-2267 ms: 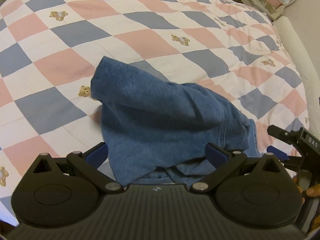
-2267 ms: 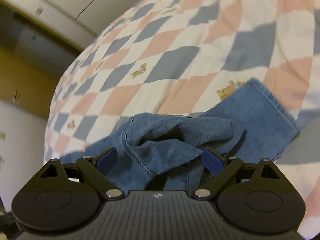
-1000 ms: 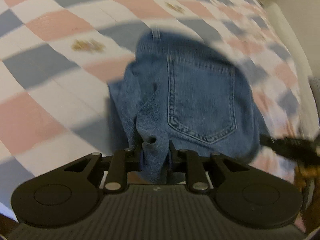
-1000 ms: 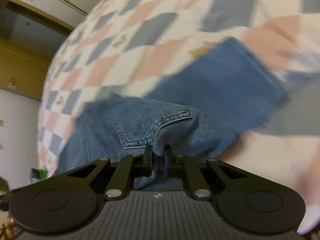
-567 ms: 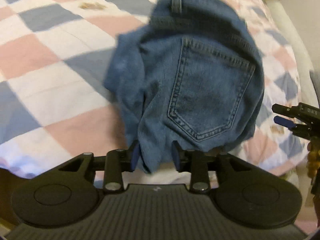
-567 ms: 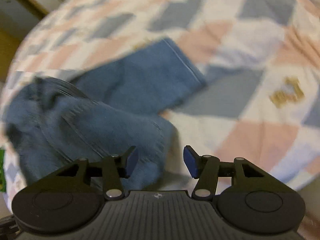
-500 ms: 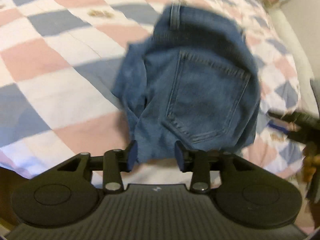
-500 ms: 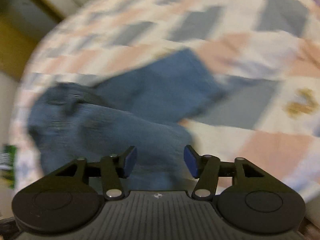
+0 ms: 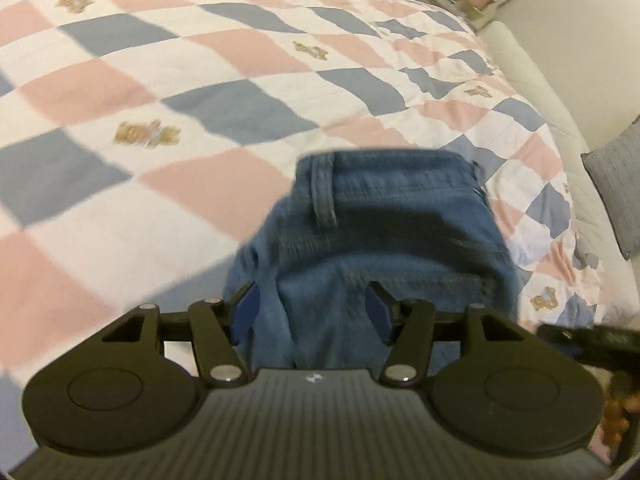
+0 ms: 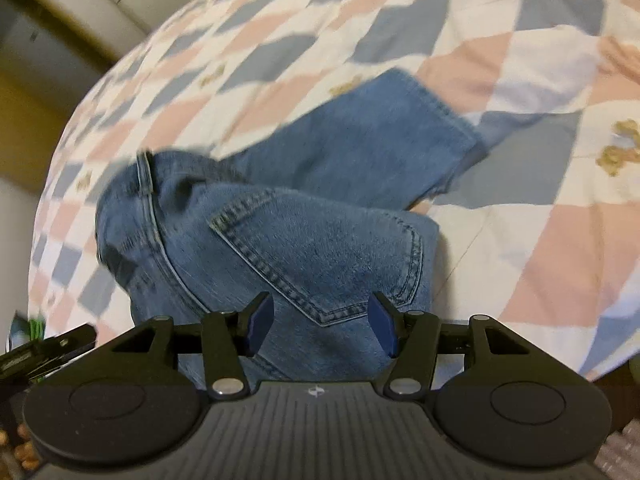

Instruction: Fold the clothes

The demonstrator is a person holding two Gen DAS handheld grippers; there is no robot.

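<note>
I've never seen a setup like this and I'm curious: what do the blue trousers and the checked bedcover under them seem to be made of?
The blue trousers look like denim: a faded, matte weave with paler double stitching round a back pocket and a belt loop. The pink, grey-blue and white checked bedcover looks like soft, matte woven cloth, perhaps cotton, slightly puckered, with small bear motifs; whether it is quilted I cannot tell.

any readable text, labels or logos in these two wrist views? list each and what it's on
No readable words or numbers in either view.
left gripper: a small white emblem on its body, a symbol rather than letters.
right gripper: the same small white emblem, no text.
The other gripper at the right wrist view's left edge: a pale marking, too blurred to read.
jeans: no visible tag or brand patch.
quilt: bear motifs only, no lettering.
</note>
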